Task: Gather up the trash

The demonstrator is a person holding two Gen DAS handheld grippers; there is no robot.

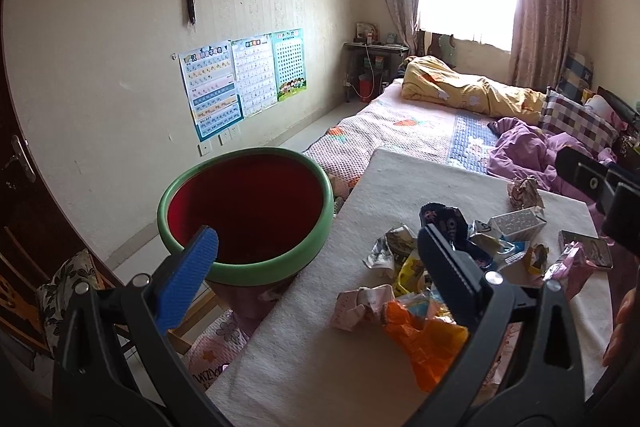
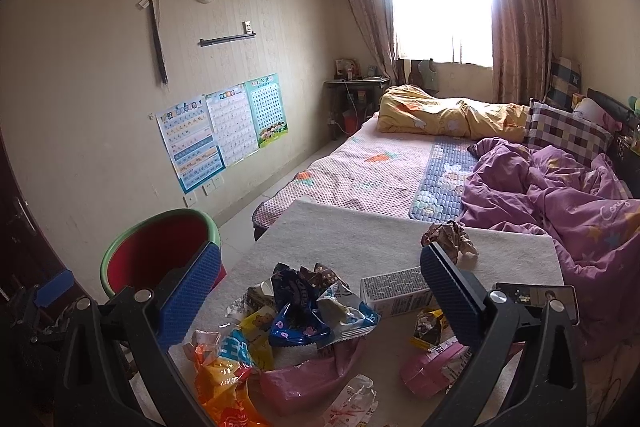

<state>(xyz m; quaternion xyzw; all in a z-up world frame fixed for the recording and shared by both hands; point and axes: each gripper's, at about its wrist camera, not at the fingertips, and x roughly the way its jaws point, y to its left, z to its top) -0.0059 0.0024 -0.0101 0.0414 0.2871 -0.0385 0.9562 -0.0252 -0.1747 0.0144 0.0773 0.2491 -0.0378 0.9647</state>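
Left wrist view: the left gripper [image 1: 316, 239] hangs with jaws spread wide and empty, one blue pad over the rim of the bin, the other above the wrapper pile.
Bin: a red bucket with a green rim [image 1: 244, 215] stands just beside the left edge of the white table [image 1: 320, 347].
Trash: crumpled wrappers [image 1: 420, 267] lie heaped on the table, an orange wrapper [image 1: 424, 339] nearest the camera, a small grey carton [image 1: 518, 223] behind, a crumpled paper ball [image 1: 524, 191] apart at the far edge.
Right wrist view: the right gripper [image 2: 320, 279] is also wide open, holding nothing, poised above the same heap; a dark blue wrapper [image 2: 296, 323] sits between its fingers.
Also on table: a phone [image 2: 536, 301] at the right edge.
Background: a bed [image 2: 380, 171] with a purple quilt [image 2: 560, 195].
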